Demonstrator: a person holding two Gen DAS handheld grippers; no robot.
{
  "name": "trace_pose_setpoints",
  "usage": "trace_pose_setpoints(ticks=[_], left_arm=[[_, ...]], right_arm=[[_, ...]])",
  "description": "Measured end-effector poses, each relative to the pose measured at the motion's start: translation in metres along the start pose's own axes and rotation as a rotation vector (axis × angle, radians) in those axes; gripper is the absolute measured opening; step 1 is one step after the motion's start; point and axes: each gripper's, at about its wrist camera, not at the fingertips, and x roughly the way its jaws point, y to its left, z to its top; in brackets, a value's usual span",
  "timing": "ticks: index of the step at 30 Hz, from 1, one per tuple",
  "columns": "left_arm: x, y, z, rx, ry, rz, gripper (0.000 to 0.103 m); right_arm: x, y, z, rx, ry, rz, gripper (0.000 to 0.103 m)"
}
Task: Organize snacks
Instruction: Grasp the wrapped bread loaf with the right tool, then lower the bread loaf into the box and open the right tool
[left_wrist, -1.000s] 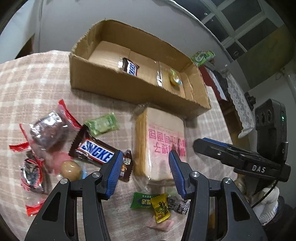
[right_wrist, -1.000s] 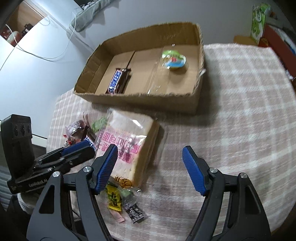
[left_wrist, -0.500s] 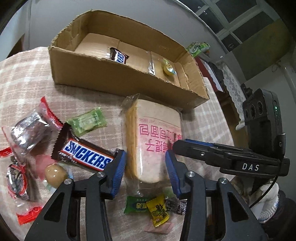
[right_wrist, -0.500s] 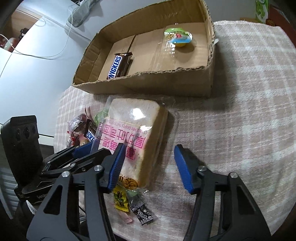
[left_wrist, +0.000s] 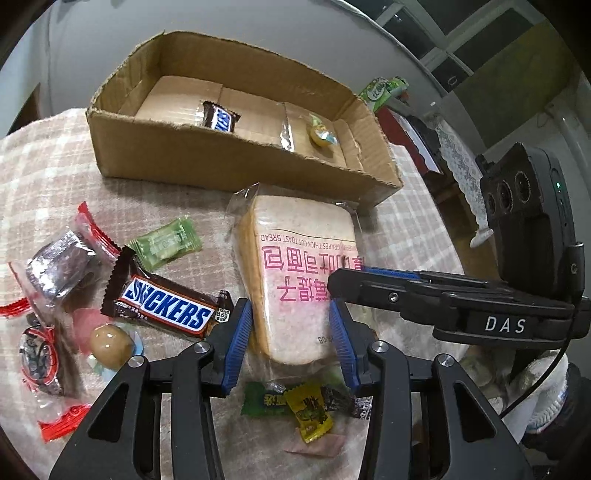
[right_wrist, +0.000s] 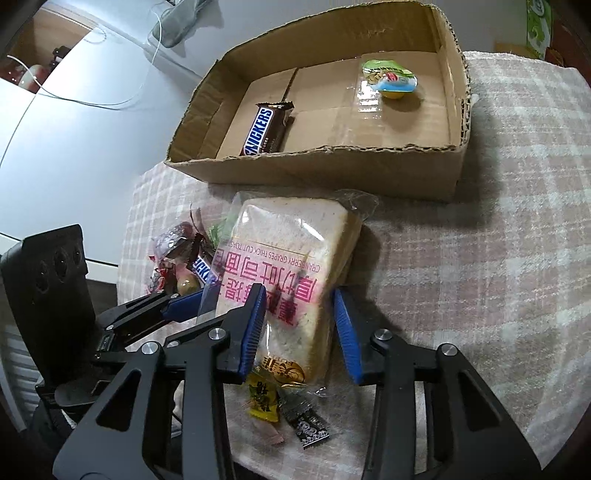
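Toast bread pack (left_wrist: 295, 280), glossy crinkled wrap, corrugated cardboard box (left_wrist: 236, 162), checked cloth (right_wrist: 480, 258)

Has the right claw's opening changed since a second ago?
Yes. The right claw has just been closing: earlier it stood wide by the bread packet, now its jaws flank that packet's near end.

Left gripper (left_wrist: 291, 332) straddles the near end of the bagged toast bread (left_wrist: 303, 273), its jaws having just closed in; blue pads appear to touch the wrapper. Right gripper (left_wrist: 343, 280) reaches in across the bag. Snickers bar (left_wrist: 166, 308) lies just left; cardboard box (left_wrist: 236, 158) behind
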Motion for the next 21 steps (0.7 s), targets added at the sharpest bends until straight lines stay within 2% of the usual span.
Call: trace_pose_setpoints(ticks=[9, 21], left_arm=[[-0.032, -0.015, 0.001, 0.012, -0.076, -0.021, 0.042], [-0.051, -0.024, 0.043, 0.039, -0.161, -0.032, 0.042]], right_arm=[[-0.033, 0.012, 0.003, -0.017, -0.044, 0.019, 0.04], [-0.065, 0.028, 0.037, -0.061, -0.115, 0.013, 0.04]])
